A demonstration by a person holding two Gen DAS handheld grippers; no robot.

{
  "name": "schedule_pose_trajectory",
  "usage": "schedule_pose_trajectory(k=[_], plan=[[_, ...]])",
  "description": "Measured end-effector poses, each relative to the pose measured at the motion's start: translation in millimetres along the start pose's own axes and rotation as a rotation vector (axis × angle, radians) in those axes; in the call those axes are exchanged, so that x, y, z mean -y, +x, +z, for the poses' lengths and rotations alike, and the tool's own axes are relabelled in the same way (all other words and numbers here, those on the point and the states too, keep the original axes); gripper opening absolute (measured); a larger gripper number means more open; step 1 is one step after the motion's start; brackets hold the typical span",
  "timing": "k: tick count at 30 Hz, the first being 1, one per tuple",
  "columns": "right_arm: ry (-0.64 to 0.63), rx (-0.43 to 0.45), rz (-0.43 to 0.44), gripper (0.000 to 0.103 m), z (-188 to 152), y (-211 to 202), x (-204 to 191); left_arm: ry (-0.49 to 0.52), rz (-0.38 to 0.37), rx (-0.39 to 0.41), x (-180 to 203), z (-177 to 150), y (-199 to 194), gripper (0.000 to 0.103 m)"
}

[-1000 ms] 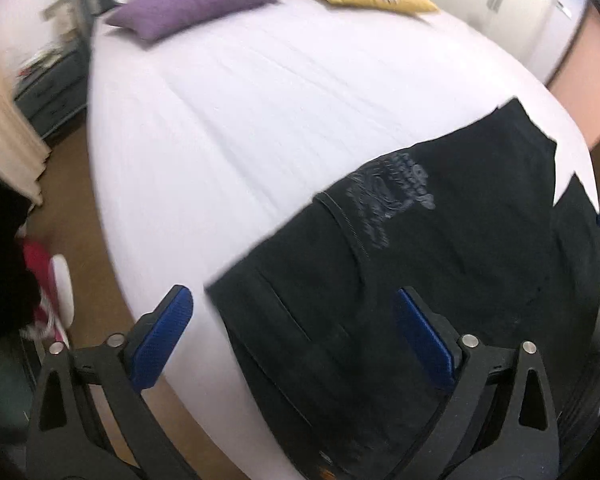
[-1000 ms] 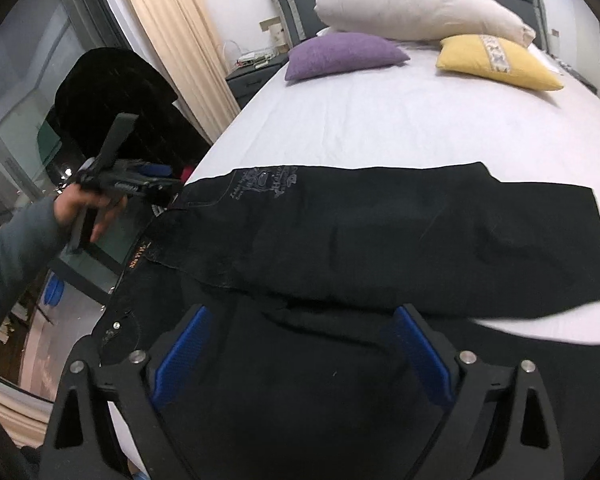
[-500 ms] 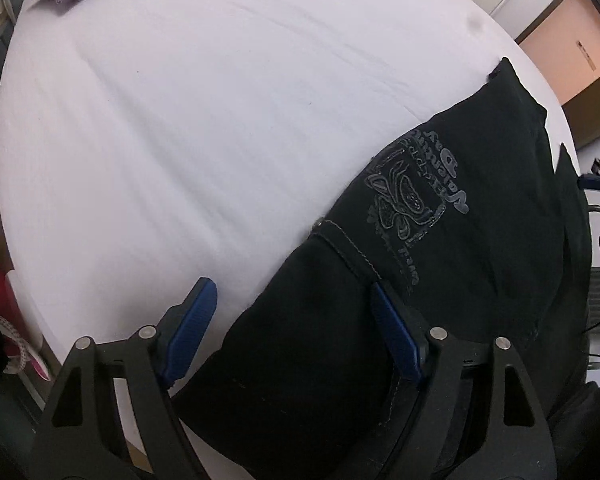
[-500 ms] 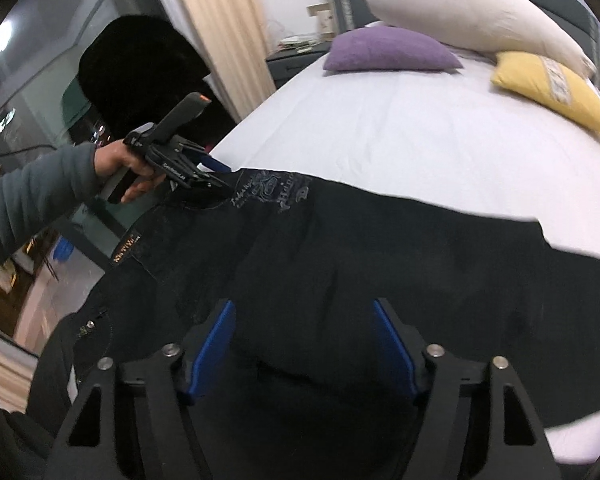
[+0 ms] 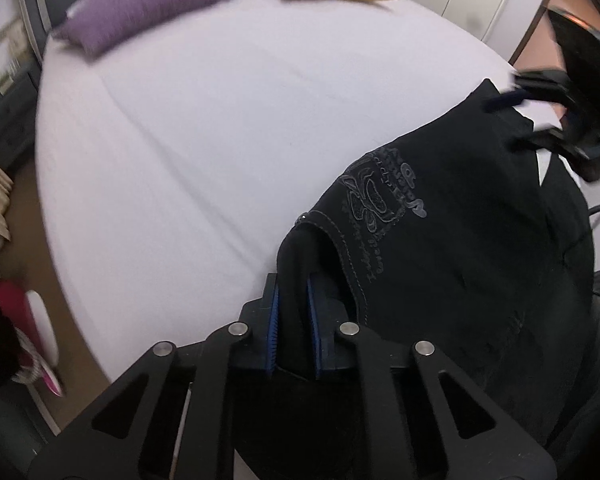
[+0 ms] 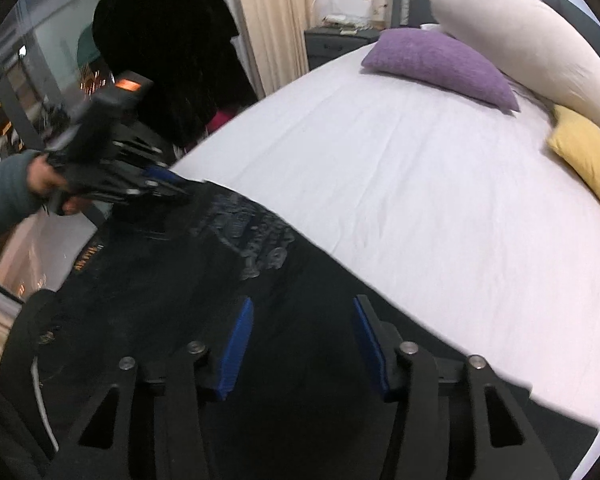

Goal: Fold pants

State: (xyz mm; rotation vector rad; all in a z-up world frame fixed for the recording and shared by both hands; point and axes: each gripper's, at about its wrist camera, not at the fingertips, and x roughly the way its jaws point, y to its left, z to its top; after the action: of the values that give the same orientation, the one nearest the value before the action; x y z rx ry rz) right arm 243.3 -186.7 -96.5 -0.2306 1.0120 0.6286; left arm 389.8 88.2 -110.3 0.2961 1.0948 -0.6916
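Presently left gripper (image 5: pixel 292 312) pinches the soft, heavy pants (image 5: pixel 440 240) at the waistband; right gripper (image 6: pixel 300 340) gapes empty above them.

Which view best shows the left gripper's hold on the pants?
The left wrist view: the left gripper sits close and sharp, its blue pads shut on a bunched edge of the black pants near the printed pocket. The right wrist view shows the same gripper only small and motion-blurred at the pants' edge, so its closure cannot be read there.
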Motion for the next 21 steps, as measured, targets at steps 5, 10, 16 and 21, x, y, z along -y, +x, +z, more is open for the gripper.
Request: schedule_pose_trajectory(k=[5, 10, 16, 21], plan=[[-0.077, -0.078, -0.035, 0.053, 17.9, 33.2, 7.9, 0.076, 0.092, 0.089, 19.6, -24.8, -28.3, 0.009], [-0.165, -0.161, -0.036, 0.052, 27.2, 59.0, 12.1, 0.124, 0.134, 0.147, 56.6, -42.5, -50.1, 0.008], [-0.252, -0.223, -0.053, 0.052, 37.6, 72.2, 15.0, 0.141, 0.160, 0.182, 67.3, -49.5, -67.0, 0.007], [-0.306, -0.282, -0.018, 0.052, 49.5, 80.6, 11.9, 0.179, 0.194, 0.199, 81.0, -56.5, -70.3, 0.007]])
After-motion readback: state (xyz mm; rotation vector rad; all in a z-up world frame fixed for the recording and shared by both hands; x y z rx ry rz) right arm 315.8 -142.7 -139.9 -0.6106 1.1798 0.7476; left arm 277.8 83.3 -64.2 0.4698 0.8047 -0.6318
